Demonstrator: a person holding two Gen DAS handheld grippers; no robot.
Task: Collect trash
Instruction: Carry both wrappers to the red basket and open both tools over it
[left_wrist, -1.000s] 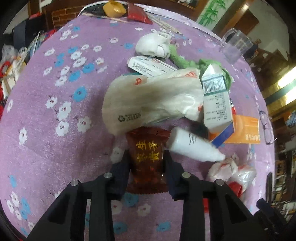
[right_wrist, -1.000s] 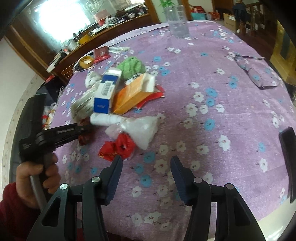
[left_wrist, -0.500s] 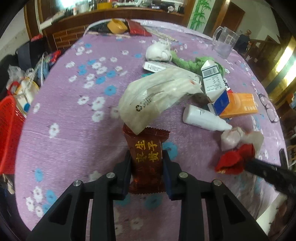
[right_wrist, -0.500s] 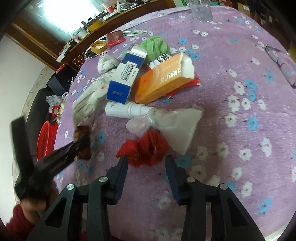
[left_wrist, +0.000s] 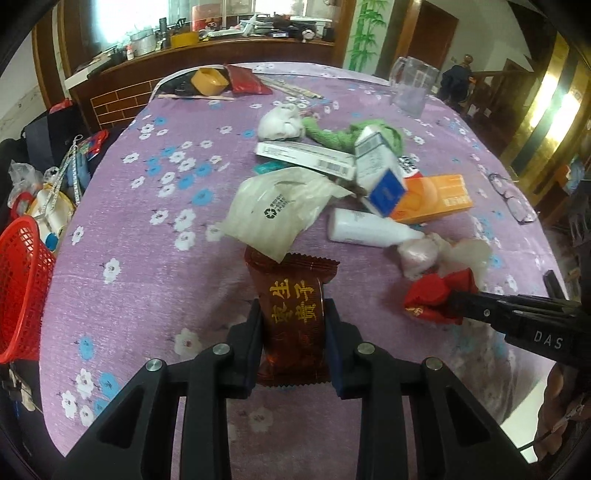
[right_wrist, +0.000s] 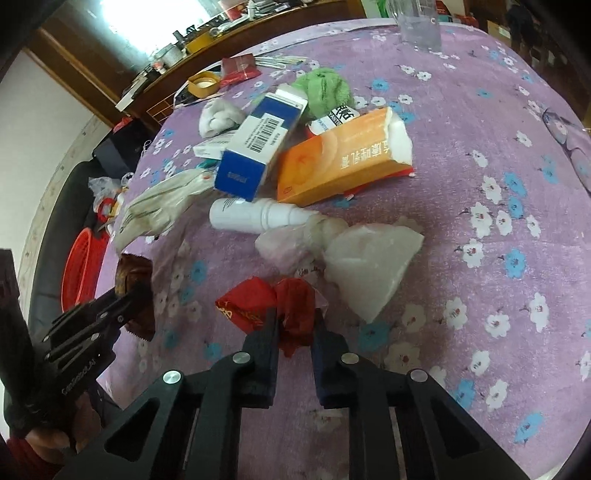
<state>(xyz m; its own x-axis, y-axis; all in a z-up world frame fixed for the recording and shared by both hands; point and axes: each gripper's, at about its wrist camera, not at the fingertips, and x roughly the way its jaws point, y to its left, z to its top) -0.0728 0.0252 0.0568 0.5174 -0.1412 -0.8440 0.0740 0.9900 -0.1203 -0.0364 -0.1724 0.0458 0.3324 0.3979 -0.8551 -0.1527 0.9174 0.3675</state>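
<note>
Left gripper (left_wrist: 293, 325) fingers clamp brown snack wrapper (left_wrist: 295, 314); right gripper (right_wrist: 295, 328) fingers pinch red wrapper (right_wrist: 273, 306). Red basket (left_wrist: 18, 288) sits past the bench (left_wrist: 147, 258) left edge.

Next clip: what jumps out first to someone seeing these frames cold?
The left gripper grips a dark brown snack wrapper at the near table edge. The right gripper pinches a crumpled red wrapper. Behind them sits a litter pile topped by an orange carton.
</note>
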